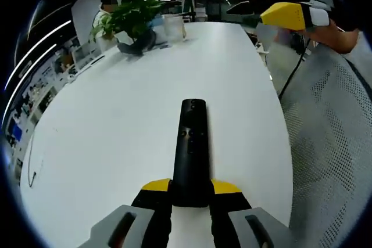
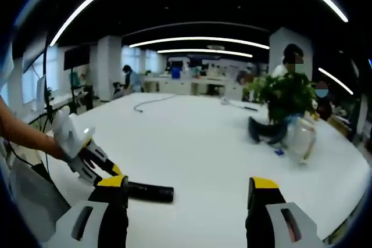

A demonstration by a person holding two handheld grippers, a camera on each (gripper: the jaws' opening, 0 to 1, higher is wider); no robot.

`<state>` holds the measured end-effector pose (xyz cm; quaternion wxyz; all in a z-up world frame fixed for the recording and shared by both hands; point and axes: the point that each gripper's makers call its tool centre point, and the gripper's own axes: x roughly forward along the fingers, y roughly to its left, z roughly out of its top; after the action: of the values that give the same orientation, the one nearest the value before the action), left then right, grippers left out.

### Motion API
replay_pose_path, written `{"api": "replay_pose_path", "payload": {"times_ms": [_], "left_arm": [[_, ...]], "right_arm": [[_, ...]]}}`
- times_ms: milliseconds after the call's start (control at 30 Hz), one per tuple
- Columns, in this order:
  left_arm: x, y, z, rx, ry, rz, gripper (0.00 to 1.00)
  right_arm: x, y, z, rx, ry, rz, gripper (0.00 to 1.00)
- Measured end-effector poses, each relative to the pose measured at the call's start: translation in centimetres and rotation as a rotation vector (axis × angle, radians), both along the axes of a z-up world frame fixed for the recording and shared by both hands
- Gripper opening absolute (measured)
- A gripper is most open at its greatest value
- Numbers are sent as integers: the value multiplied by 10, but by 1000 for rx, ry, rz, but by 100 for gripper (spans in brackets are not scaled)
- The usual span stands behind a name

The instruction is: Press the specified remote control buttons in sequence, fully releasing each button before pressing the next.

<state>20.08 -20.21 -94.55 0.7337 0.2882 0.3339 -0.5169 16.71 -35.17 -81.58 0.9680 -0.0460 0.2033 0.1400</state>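
Gripping the near end of a black remote control (image 1: 190,149), the left gripper (image 1: 190,193) shows its yellow-tipped jaws clamped on either side of the slim handset at the bottom centre of the left gripper view. The remote points away up the frame, its small buttons visible partway along its face, over a broad white table (image 1: 116,132). At upper right of that view the right gripper (image 1: 289,14), yellow and white, hangs above the table's far edge with a hand behind it; a black cable drops below it. In the right gripper view, that gripper's own jaws (image 2: 189,193) stand wide apart and empty at the bottom of the frame, above the white tabletop. The left gripper appears at lower left there, the remote jutting from it toward frame centre. A potted green plant (image 2: 283,98) and a clear plastic container (image 2: 303,139) sit at right, with people visible beyond in the office.
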Motion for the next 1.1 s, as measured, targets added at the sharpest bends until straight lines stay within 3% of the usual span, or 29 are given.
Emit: {"api": "replay_pose_path", "payload": {"times_ms": [567, 1100], "left_arm": [[88, 5, 6, 47, -58, 3, 23], [144, -1, 8, 86, -92, -21, 23]], "right_arm": [[0, -1, -6, -10, 28, -2, 83], [0, -1, -11, -19, 53, -2, 82]]}}
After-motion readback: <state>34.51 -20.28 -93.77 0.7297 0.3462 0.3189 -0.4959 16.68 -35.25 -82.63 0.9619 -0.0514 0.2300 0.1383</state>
